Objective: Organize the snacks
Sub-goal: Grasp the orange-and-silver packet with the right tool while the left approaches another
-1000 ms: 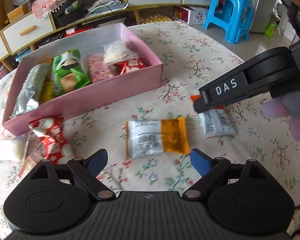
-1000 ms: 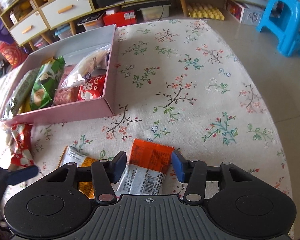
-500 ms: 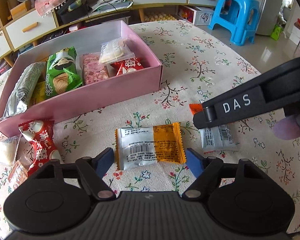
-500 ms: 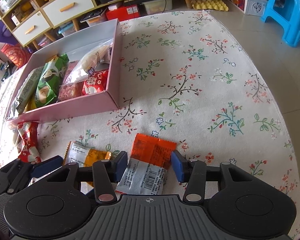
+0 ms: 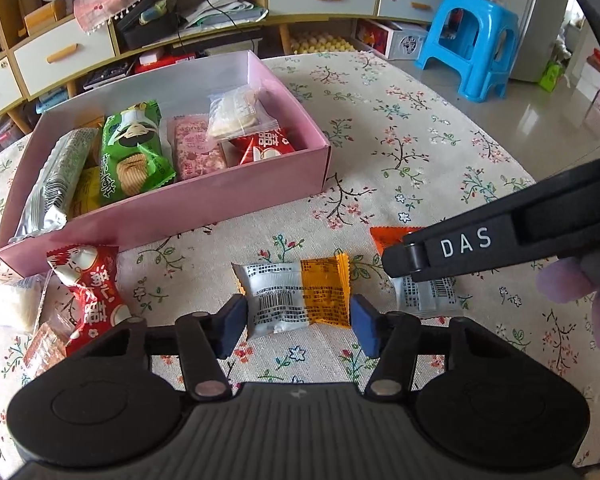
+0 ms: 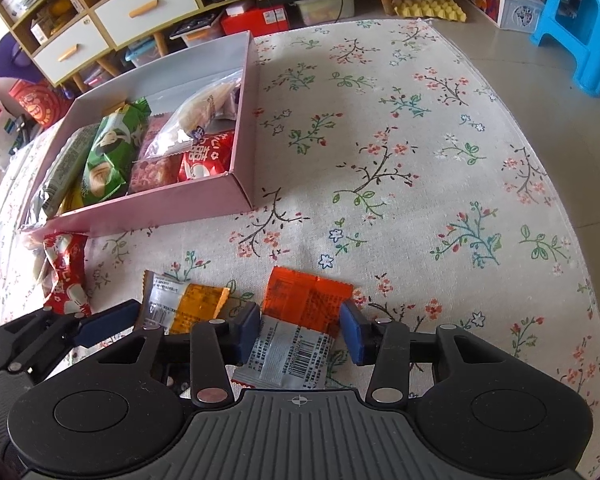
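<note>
A silver-and-yellow packet (image 5: pixel 296 300) lies on the flowered tablecloth between the blue pads of my left gripper (image 5: pixel 298 328). Its jaws are closing, and both pads touch the packet's ends. An orange-and-silver packet (image 6: pixel 300 320) lies between the pads of my right gripper (image 6: pixel 300 334). Those jaws are closing too, with the pads against its sides. Both grippers point steeply down, side by side. The pink box (image 5: pixel 180 216) behind them holds several snacks. One right finger (image 5: pixel 460 248) crosses the left wrist view.
A red packet (image 5: pixel 96 292) and a clear bag (image 5: pixel 8 304) lie in front of the box's left end. The table's round edge runs along the right, with a blue stool (image 5: pixel 472 44) on the floor beyond. Low drawers stand behind the table.
The left jaws have drawn in from wide apart until they meet the silver-and-yellow packet, which now looks squeezed shorter. The right jaws have narrowed a little around the orange-and-silver packet.
</note>
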Demonstrator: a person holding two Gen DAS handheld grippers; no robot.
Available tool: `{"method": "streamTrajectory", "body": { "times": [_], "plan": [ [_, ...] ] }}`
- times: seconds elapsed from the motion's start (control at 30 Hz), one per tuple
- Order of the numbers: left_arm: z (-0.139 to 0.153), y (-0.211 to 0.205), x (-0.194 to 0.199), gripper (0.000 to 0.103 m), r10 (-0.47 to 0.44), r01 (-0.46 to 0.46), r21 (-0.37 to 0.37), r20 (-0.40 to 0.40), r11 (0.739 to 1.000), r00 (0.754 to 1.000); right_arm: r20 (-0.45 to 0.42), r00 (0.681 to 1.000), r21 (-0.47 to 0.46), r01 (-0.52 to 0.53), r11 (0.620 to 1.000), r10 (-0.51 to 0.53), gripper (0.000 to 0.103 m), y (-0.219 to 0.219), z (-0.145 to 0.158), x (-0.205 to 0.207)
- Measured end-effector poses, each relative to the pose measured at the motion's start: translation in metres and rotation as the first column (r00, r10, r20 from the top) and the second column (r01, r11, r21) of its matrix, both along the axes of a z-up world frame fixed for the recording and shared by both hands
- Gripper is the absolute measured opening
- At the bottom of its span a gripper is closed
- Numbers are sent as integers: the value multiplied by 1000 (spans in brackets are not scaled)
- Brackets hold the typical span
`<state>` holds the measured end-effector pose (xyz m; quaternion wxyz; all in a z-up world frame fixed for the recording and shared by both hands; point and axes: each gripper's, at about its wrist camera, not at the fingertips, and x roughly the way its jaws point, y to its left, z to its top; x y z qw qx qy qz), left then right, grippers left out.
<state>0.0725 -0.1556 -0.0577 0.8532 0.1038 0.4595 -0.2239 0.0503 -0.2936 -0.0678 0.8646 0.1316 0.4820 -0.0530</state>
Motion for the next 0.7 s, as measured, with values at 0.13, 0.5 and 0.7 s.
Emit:
{"method": "streamTrajectory", "body": {
  "times": [0.13, 0.5, 0.7],
  "plan": [
    [1, 2, 1, 51, 13, -13, -4, -4, 1000, 1000, 7, 1000, 19, -4, 1000, 4, 36, 0, 3, -1],
    [12, 11, 3, 50, 35, -35, -42, 5, 999, 999, 15, 1000, 72, 8, 997, -9, 21, -6, 9, -3],
    [16, 19, 6, 50, 57, -57, -68, 4, 996, 998, 6, 1000, 94, 8, 996, -9, 28, -7, 9, -2]
  ]
}}
